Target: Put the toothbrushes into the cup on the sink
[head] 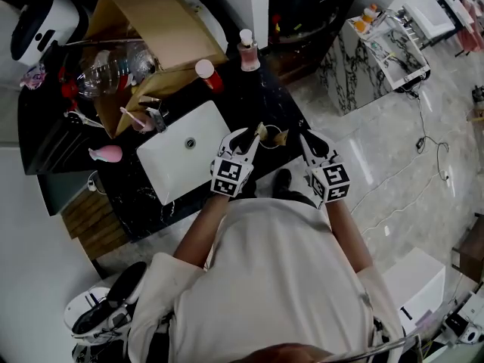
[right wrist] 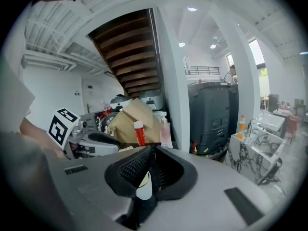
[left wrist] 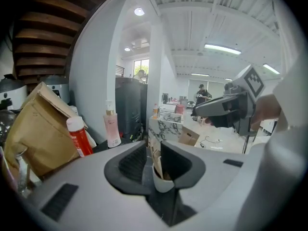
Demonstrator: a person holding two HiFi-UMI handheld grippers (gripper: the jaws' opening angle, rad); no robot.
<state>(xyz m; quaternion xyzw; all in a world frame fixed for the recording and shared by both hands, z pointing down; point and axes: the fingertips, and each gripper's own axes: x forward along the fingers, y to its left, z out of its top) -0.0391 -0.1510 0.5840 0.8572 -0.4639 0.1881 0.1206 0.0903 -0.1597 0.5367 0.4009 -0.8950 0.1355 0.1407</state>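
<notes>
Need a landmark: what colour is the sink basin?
White sink basin, set in a black counter; clearest in the head view.

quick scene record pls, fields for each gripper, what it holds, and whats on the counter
left gripper: shut on a tan-and-white item, too close to identify
right gripper: shut on a white item, also unidentifiable
sink: white, set in black counter, by the left gripper
behind sink: brown paper bag, red tube, pink bottle
</notes>
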